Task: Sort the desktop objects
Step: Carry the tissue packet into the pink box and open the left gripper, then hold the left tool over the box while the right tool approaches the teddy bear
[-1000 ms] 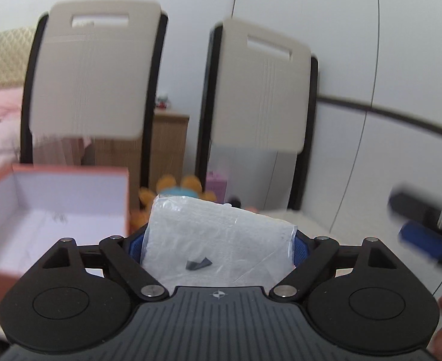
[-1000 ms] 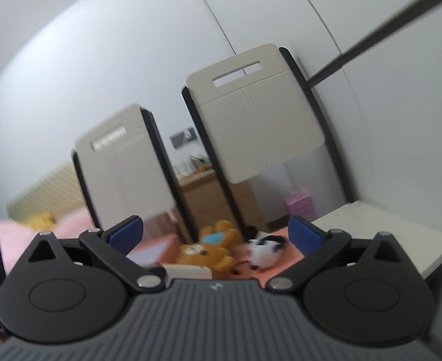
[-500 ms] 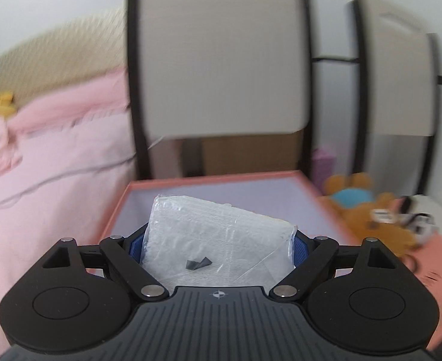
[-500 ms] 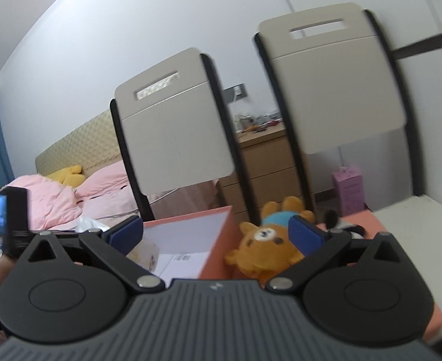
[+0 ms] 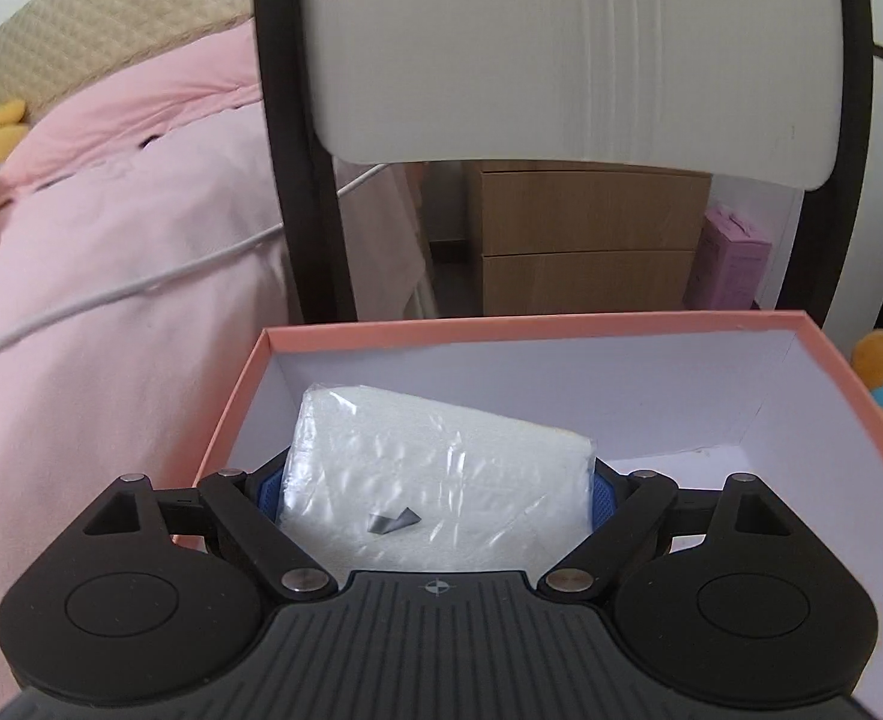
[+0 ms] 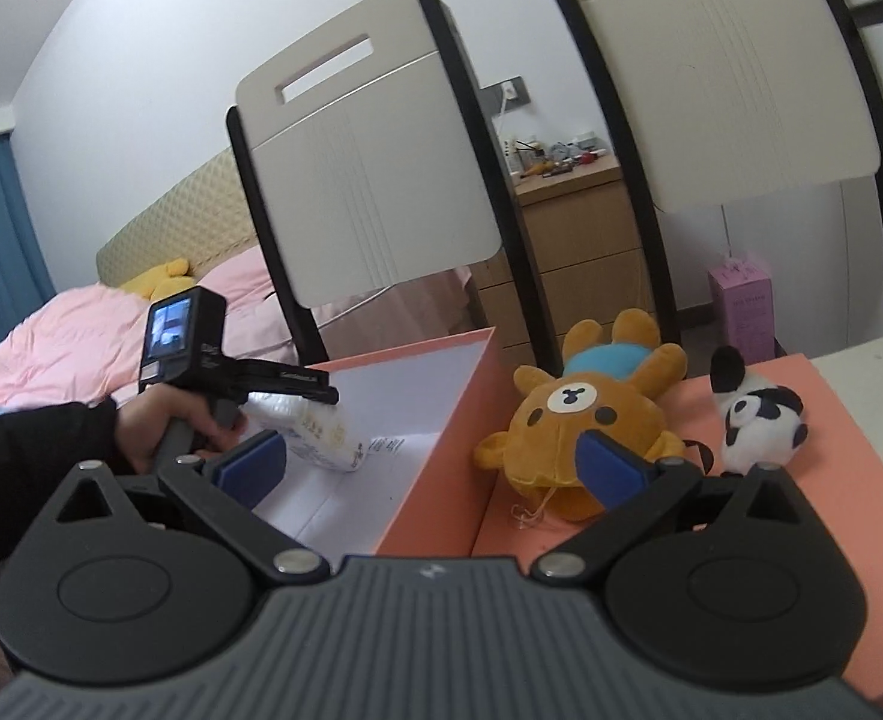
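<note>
My left gripper (image 5: 438,489) is shut on a white tissue pack in clear plastic (image 5: 435,468) and holds it over the open pink box (image 5: 537,321), near its left inner corner. In the right wrist view the pack (image 6: 315,435) shows inside the box (image 6: 441,414), held by the left gripper. My right gripper (image 6: 435,459) is open and empty, above the box's right wall. A brown bear plush (image 6: 585,414) and a small panda plush (image 6: 759,414) lie on the pink box lid (image 6: 813,420) to the right.
Two chairs with beige backs (image 6: 369,168) stand behind the box. A bed with pink bedding (image 5: 99,240) is on the left. A wooden drawer unit (image 5: 585,240) and a purple carton (image 5: 732,261) stand behind. The white table (image 6: 867,372) shows at the right.
My left gripper has swung left and down, carrying the tissue pack over and into the pink box. My right gripper has tilted down toward the box and the plush toys.
</note>
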### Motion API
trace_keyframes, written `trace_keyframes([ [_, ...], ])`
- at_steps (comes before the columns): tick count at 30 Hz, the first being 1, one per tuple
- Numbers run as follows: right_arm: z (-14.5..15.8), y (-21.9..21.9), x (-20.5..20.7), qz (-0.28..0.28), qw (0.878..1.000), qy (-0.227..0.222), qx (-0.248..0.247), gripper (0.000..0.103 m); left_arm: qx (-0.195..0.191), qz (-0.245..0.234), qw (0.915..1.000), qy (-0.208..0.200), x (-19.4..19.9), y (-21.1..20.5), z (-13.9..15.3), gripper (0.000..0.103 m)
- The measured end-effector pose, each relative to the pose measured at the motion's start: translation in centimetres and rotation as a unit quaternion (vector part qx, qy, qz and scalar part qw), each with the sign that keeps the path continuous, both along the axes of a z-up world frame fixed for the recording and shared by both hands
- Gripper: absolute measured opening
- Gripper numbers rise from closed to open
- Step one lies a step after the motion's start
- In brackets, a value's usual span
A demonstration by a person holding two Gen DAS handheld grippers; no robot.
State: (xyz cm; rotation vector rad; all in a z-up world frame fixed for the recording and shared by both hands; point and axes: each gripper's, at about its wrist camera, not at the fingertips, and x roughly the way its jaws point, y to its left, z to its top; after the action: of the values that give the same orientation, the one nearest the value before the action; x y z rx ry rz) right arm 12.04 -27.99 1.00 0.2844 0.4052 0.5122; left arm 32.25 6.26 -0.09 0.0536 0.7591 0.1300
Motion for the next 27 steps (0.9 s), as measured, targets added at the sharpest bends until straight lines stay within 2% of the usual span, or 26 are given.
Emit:
trace_keyframes([
  [5, -0.4, -0.4, -0.1, 0.001, 1.000, 0.007, 0.006, 0.103, -0.041, 0.025, 0.9969, 0.063, -0.4, 1.7, -0.7, 0.091],
  [9, -0.5, -0.6, -0.1, -0.008, 1.000, 0.006, 0.013, 0.103, -0.028, 0.013, 0.9952, 0.093, -1.6, 1.4, -0.9, 0.091],
  [12, -0.6, -0.6, -0.1, -0.014, 1.000, 0.006, 0.017, 0.103, -0.031, 0.000, 0.9959, 0.085, -3.0, 1.2, 0.0, 0.092],
  [15, -0.5, -0.3, -0.4, -0.021, 1.000, -0.004, 0.009, 0.103, -0.040, -0.013, 0.9976, 0.054, -5.2, 1.3, 1.6, 0.093],
  [21, -0.4, 0.5, -0.7, -0.040, 0.999, -0.019, -0.010, 0.103, -0.078, -0.031, 0.9951, -0.052, -13.0, 1.3, 5.0, 0.097],
  [27, -0.3, 2.5, -1.4, -0.043, 0.998, -0.044, -0.030, 0.103, -0.113, -0.029, 0.9880, -0.101, -21.0, 1.8, 4.1, 0.100],
])
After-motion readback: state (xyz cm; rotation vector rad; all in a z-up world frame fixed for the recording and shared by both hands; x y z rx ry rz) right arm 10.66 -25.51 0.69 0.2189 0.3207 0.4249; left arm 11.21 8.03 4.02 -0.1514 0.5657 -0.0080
